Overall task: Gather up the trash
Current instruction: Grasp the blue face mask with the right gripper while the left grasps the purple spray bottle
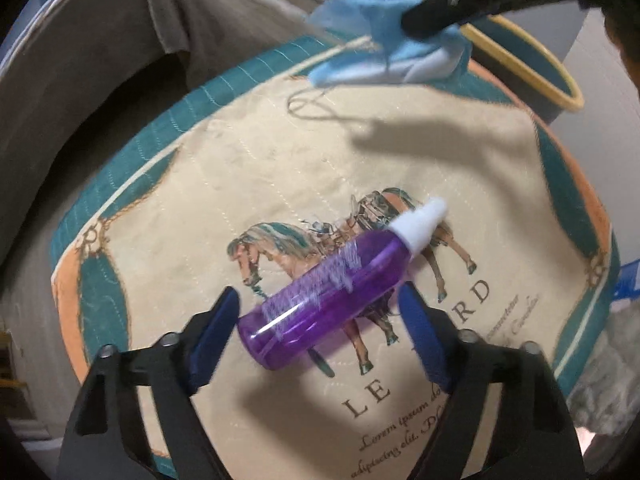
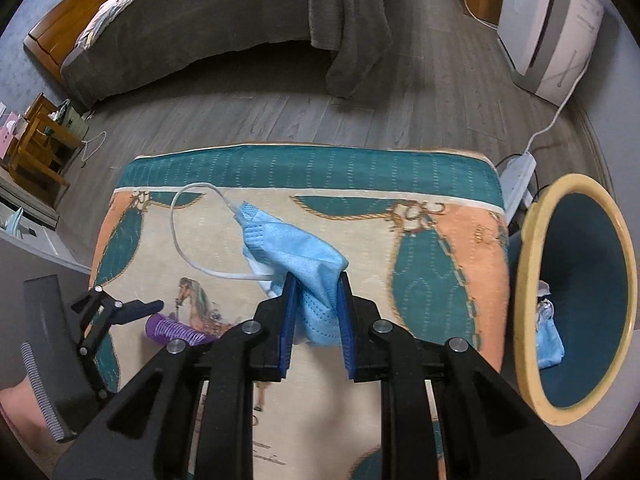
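A purple spray bottle with a white cap lies on the horse-print cloth. My left gripper is open, its blue pads either side of the bottle's lower body. My right gripper is shut on a crumpled blue face mask and holds it above the cloth; its white ear loop hangs free. In the left wrist view the mask hangs at the top under the right gripper. The bottle and left gripper show at the lower left of the right wrist view.
A teal bin with a yellow rim stands right of the cloth-covered table, with blue trash inside; it shows in the left wrist view too. A bed with a grey blanket, a white appliance and a power strip lie beyond.
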`<state>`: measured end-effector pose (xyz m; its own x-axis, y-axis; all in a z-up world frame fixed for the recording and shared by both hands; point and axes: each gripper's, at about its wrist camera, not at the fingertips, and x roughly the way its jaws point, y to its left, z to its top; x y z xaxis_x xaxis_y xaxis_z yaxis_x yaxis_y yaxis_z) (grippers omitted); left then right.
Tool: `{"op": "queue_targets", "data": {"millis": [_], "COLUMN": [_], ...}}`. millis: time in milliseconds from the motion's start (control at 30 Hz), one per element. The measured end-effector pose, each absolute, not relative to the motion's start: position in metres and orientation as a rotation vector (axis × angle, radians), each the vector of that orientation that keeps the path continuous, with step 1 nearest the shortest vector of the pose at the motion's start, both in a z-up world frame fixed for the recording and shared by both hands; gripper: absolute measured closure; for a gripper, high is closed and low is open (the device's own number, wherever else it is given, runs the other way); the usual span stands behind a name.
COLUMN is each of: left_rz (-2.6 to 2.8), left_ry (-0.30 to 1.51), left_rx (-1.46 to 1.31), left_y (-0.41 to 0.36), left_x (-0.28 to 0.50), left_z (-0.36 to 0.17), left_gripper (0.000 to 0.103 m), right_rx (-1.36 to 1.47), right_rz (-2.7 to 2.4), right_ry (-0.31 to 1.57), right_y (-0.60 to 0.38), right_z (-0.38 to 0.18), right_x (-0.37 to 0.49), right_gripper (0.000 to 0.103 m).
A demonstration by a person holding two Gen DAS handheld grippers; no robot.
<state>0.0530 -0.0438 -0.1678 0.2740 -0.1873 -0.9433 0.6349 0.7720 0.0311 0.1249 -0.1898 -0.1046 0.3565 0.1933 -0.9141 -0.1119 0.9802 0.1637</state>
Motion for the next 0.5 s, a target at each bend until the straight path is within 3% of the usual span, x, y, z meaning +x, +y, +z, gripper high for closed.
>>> {"op": "queue_targets", "data": {"millis": [67, 233, 267, 333, 500], "left_rz": [-0.591, -0.617, -0.611, -0.582, -0.610], "left_ry": [1.186, 1.190, 1.184, 1.165, 1.140], "left_rx": [0.444, 0.464, 0.466, 0.468, 0.502], "left_y": [-0.047, -0.063, -0.064, -0.067, -0.082], "left_x": [0.054, 0.054, 0.054, 0.057, 0.057], "left_z": [-0.171, -0.173, -0.173, -0.171, -0.170], "left_gripper": [0.035, 0.036, 0.034, 0.019, 0.017], "right_rx": [0.092, 0.119, 0.123, 0.134, 0.159], "right_rz": [0.189, 0.177, 0.172, 0.163, 0.146], "right_ry": [1.190, 1.183, 1.179, 1.172, 1.158], "right_y": [-0.199, -0.217, -0.220, -0.227, -0.246], "right_z": [-0.104, -0.100, -0.098, -0.096, -0.090], "right_x": [0.124, 0.120, 0.119, 0.117, 0.112], "right_gripper": [0.084, 0.084, 0.084, 0.084, 0.084]}}
